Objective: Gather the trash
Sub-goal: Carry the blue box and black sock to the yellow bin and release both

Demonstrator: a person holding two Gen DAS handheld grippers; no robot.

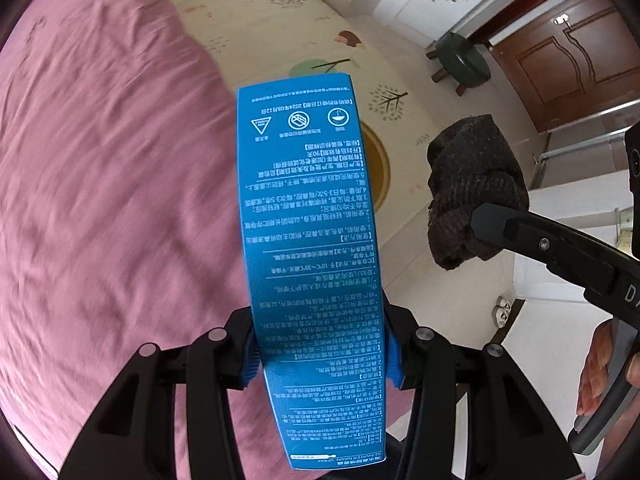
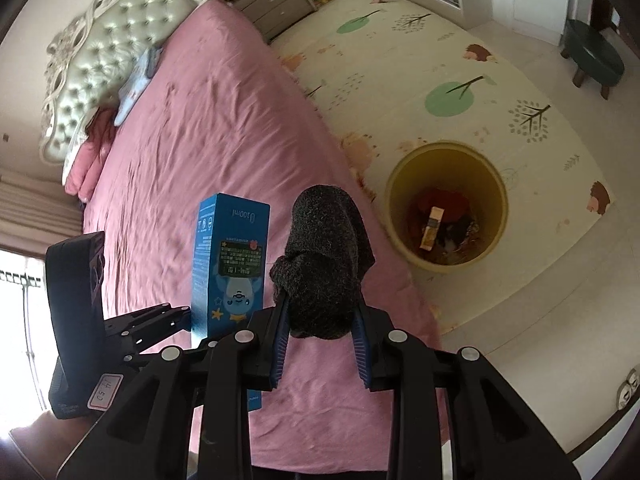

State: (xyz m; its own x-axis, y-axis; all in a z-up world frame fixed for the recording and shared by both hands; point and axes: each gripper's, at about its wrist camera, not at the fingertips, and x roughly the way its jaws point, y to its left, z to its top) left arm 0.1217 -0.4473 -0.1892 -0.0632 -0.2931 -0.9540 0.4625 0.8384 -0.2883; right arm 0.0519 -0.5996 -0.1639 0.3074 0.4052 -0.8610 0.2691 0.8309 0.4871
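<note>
My left gripper (image 1: 318,354) is shut on a tall blue nasal-spray carton (image 1: 308,240) and holds it above the pink bed (image 1: 100,200). The carton also shows in the right wrist view (image 2: 228,264), left of my right gripper. My right gripper (image 2: 320,340) is shut on a dark grey knitted sock (image 2: 324,260), held over the bed's edge. The sock also shows at the right in the left wrist view (image 1: 472,188). A yellow trash bin (image 2: 496,192) stands on the play mat beside the bed, with trash inside, ahead and to the right of the sock.
A patterned cream play mat (image 2: 440,60) covers the floor. A dark green stool (image 2: 596,60) stands at the far right. A tufted headboard (image 2: 92,64), pillows and a nightstand (image 2: 276,4) are at the bed's far end. A brown door (image 1: 572,64) is beyond the stool.
</note>
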